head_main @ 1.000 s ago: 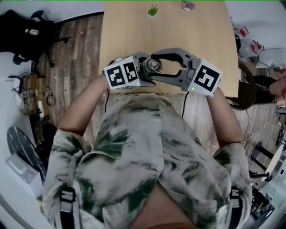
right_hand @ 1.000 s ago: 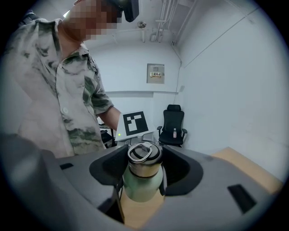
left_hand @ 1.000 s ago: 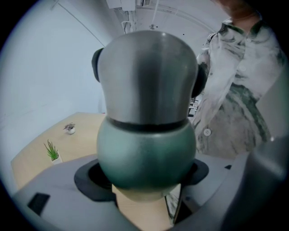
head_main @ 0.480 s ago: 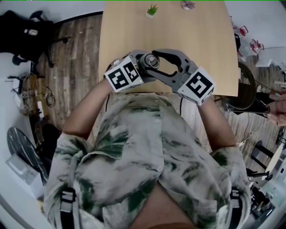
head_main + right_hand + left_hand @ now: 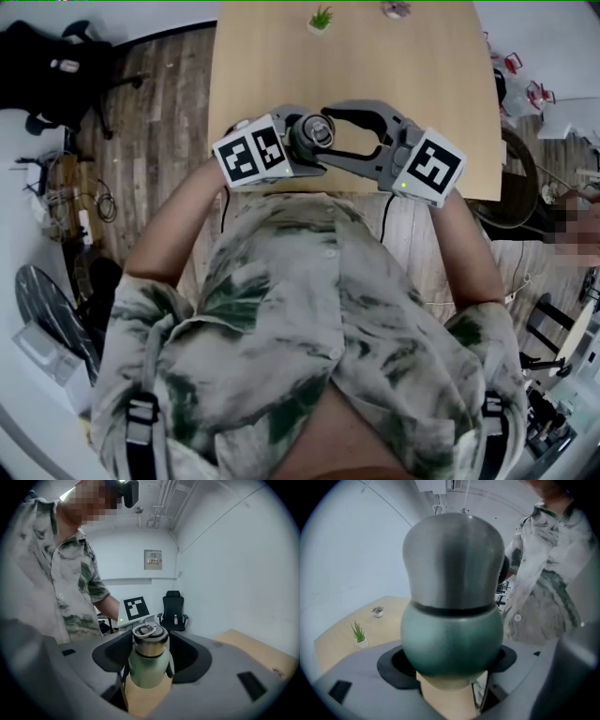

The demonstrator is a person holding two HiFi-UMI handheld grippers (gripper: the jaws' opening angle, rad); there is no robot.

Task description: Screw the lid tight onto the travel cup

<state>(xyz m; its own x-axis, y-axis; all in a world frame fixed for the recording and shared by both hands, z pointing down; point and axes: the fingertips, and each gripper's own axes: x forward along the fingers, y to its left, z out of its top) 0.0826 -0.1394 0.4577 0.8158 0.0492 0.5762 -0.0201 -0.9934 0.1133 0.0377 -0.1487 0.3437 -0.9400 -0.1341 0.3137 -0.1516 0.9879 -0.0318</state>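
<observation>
The left gripper [image 5: 298, 150] is clamping the travel cup [image 5: 452, 639] steady; the right gripper [image 5: 149, 652], its jaws just opening, is straddling the lid [image 5: 150, 638] loosely, likely to regrip.

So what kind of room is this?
Probably an office or lab workroom: there is a wooden table, a black office chair, and cables lying on the wood floor.

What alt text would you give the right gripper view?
A pale green travel cup with a steel lid sits between the grey jaws of the right gripper, which have just been opening and seem clear of it. Behind are a person's patterned shirt, an office chair and white walls.
</observation>
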